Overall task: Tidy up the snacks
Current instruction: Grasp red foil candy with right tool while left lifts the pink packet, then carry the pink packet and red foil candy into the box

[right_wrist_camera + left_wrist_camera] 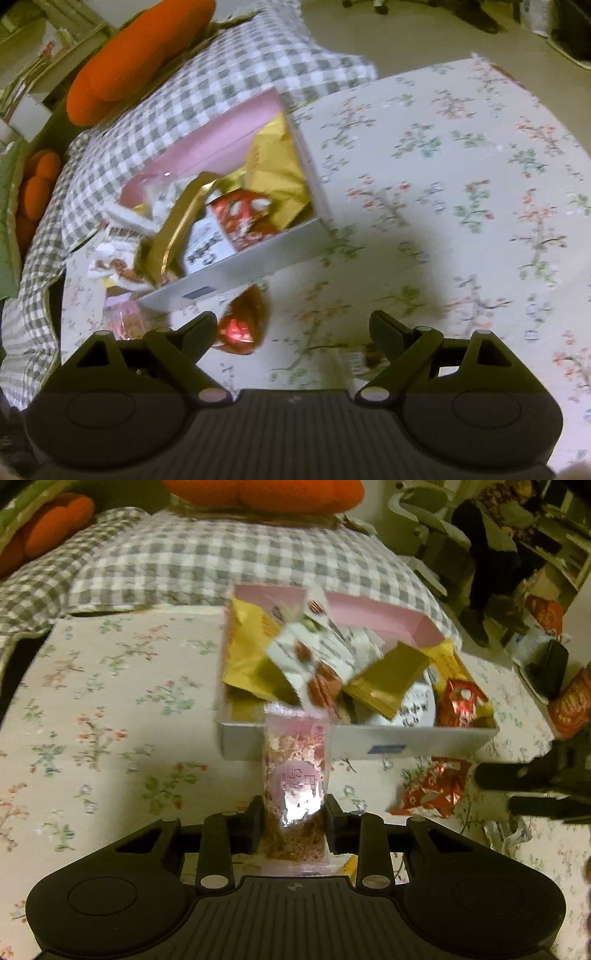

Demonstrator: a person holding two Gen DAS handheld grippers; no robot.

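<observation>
My left gripper is shut on a clear pink snack packet and holds it upright just in front of the box's near wall. The pink-lined white box on the floral cloth holds several yellow, gold, white and red snack packs. My right gripper is open and empty, low over the cloth in front of the box. A red snack packet lies on the cloth by its left finger. The same red packet lies right of my left gripper.
A grey checked pillow and orange cushions lie behind the box. The floral cloth stretches to the right. A small white wrapper lies by my right finger. Cluttered shelves and bags stand at the far right.
</observation>
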